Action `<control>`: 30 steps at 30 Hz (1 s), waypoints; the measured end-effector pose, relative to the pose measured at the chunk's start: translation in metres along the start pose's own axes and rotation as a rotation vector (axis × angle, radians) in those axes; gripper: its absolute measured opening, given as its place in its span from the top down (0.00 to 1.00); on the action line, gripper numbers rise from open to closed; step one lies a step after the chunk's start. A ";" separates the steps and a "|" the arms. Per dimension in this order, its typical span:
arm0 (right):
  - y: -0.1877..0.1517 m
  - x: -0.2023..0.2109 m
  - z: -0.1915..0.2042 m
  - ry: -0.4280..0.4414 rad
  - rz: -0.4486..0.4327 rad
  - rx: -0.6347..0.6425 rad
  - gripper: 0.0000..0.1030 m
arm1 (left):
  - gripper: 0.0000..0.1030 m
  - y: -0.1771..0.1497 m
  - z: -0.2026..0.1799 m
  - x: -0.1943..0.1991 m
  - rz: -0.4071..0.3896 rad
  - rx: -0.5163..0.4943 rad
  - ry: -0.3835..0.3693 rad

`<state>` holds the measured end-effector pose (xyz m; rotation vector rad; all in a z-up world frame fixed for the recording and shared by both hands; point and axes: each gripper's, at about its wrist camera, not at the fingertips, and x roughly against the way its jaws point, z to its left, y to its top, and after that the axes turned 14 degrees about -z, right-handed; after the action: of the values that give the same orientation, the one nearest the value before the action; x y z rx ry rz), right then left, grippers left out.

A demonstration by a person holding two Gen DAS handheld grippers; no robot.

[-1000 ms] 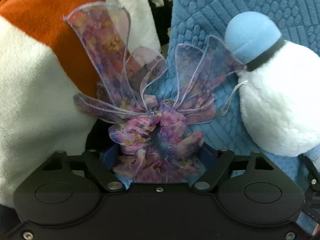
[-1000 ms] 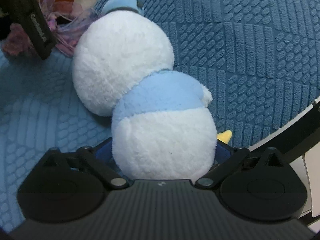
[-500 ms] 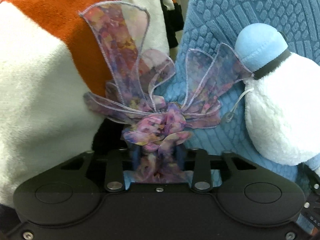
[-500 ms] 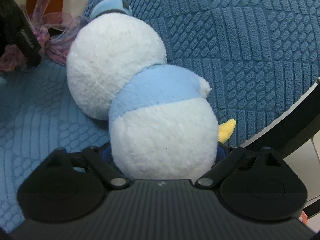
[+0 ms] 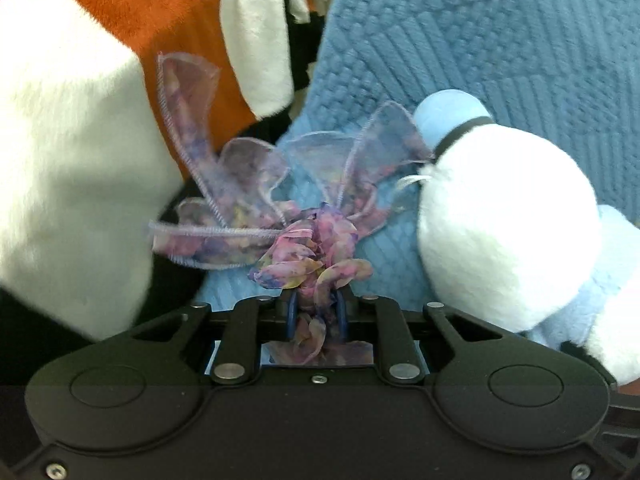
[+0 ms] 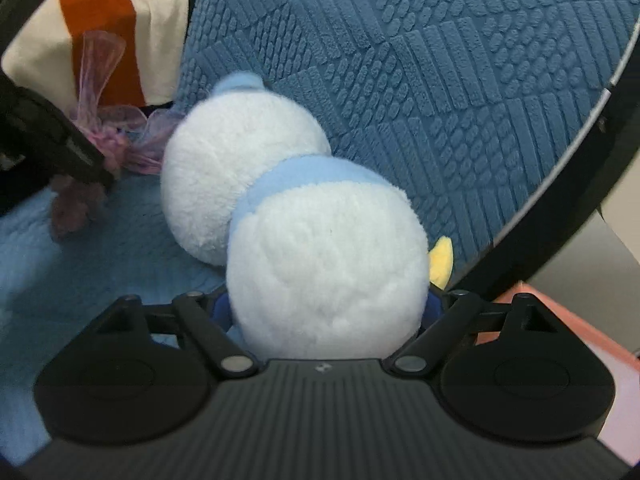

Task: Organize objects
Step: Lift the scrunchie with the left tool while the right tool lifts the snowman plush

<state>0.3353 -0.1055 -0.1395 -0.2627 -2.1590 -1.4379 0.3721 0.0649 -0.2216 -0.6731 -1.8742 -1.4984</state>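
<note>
A purple-pink gauzy bow scrunchie (image 5: 312, 248) is pinched at its gathered middle by my left gripper (image 5: 316, 304), which is shut on it; its ribbon loops stand free above the blue cushion. A white and light-blue plush toy (image 6: 320, 264) with a small yellow foot lies head away from my right gripper (image 6: 328, 304). Its round white body fills the gap between the jaws, which are closing, and both blue pads press on it. The plush toy (image 5: 508, 248) also shows at the right of the left wrist view. In the right wrist view the scrunchie (image 6: 116, 140) hangs from the left gripper's dark finger (image 6: 80, 152).
A blue textured cushion (image 6: 440, 60) lies under and behind both objects. An orange, white and black fleece blanket (image 5: 80, 120) is bunched at the left. A dark curved chair rim (image 6: 580, 140) bounds the cushion at the right, with a pink surface (image 6: 568, 320) beyond it.
The left jaws closed onto the scrunchie's middle and raised it off the cushion. The right jaws narrowed onto the plush toy's body, and the right gripper rose and rolled.
</note>
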 end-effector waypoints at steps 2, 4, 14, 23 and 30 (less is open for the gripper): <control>0.001 0.010 0.002 -0.006 0.000 -0.010 0.16 | 0.84 -0.001 0.003 0.006 0.008 0.014 -0.027; 0.001 0.019 0.003 -0.011 0.007 -0.046 0.16 | 0.84 -0.003 0.002 0.017 0.012 0.018 -0.048; -0.013 0.061 0.021 -0.023 0.027 -0.162 0.17 | 0.84 -0.019 0.001 0.031 0.024 0.030 -0.091; -0.042 0.115 0.029 -0.027 0.050 -0.228 0.16 | 0.84 -0.042 -0.014 0.058 0.026 -0.037 -0.115; -0.051 0.134 0.032 0.011 0.048 -0.196 0.12 | 0.80 -0.036 -0.019 0.061 0.051 -0.055 -0.100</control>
<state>0.1899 -0.1143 -0.1193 -0.3734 -1.9910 -1.6206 0.3077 0.0387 -0.1967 -0.8292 -1.8809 -1.5139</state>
